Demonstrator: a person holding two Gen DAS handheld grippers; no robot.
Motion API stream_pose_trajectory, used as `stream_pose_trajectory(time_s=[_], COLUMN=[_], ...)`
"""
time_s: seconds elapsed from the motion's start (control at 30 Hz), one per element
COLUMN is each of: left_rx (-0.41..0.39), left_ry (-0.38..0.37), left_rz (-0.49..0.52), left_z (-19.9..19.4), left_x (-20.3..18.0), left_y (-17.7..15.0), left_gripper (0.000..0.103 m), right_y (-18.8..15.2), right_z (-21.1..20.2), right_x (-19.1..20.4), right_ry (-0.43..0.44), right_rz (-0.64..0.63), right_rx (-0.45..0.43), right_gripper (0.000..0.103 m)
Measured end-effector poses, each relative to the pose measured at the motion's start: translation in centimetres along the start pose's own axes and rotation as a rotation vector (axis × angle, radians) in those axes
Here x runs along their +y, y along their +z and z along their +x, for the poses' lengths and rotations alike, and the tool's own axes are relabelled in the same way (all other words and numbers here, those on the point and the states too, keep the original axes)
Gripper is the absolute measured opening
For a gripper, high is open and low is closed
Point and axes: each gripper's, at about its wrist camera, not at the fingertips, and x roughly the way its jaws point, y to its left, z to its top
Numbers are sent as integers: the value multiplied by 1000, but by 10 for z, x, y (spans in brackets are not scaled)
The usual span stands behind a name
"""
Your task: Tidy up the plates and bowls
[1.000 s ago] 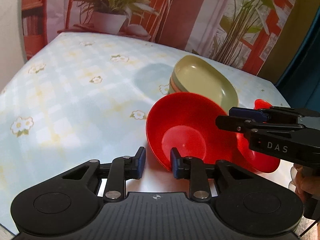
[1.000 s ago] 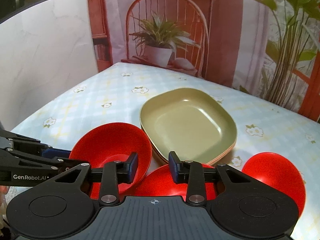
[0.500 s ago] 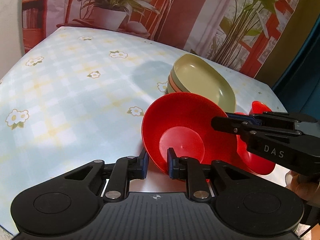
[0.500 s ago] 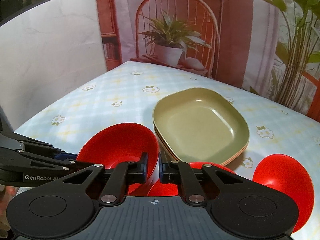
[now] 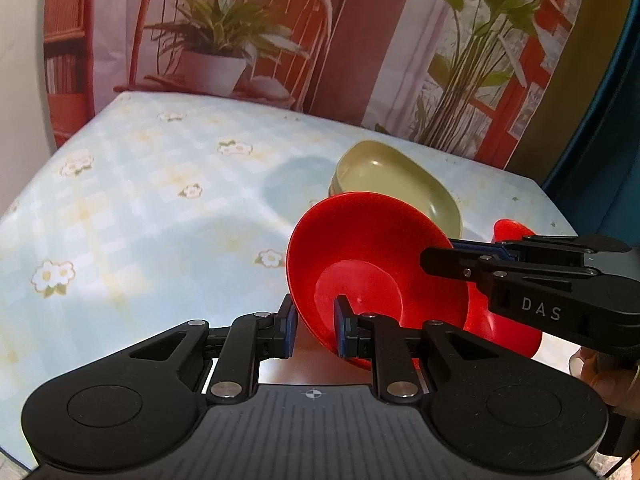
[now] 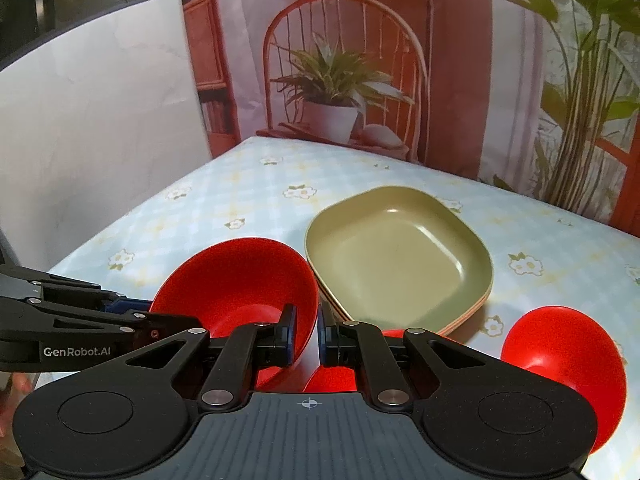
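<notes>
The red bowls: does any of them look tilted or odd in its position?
Yes. The red plastic bowl clamped at its rim by the left tool is tipped steeply, opening facing sideways. Nothing looks spilled or broken.

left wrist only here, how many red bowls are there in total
observer: three. The held bowl in the left gripper, a middle bowl just past the right gripper, and a right bowl off to its right.
operator: right gripper open?
observer: shut. Whether it pinches a rim, I cannot tell.
operator: plates stacked?
observer: yes. The plates have a green one on top, with more rims showing beneath along the near right edge.
</notes>
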Motion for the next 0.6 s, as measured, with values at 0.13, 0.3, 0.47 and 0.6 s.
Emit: stream_pose_trajectory(time_s=[0.13, 0.3, 0.47, 0.6], left_rx=[-17, -30, -43, -36], left_ry=[-4, -13, -27, -51], left_rz=[25, 50, 86, 92], left_z=[-7, -14, -19, -19], left_x=[-6, -15, -26, -35], left_y=[4, 7, 14, 20], left_gripper=[21, 21, 21, 21], right_y=[2, 4, 7, 9], right_z=[-7, -20, -34, -46], right_x=[-4, -9, -15, -24], right_ry=[-2, -4, -14, -21], right_rz=[20, 45, 66, 93], right_rx=[-19, -52, -88, -112], right_gripper=[10, 10, 10, 10])
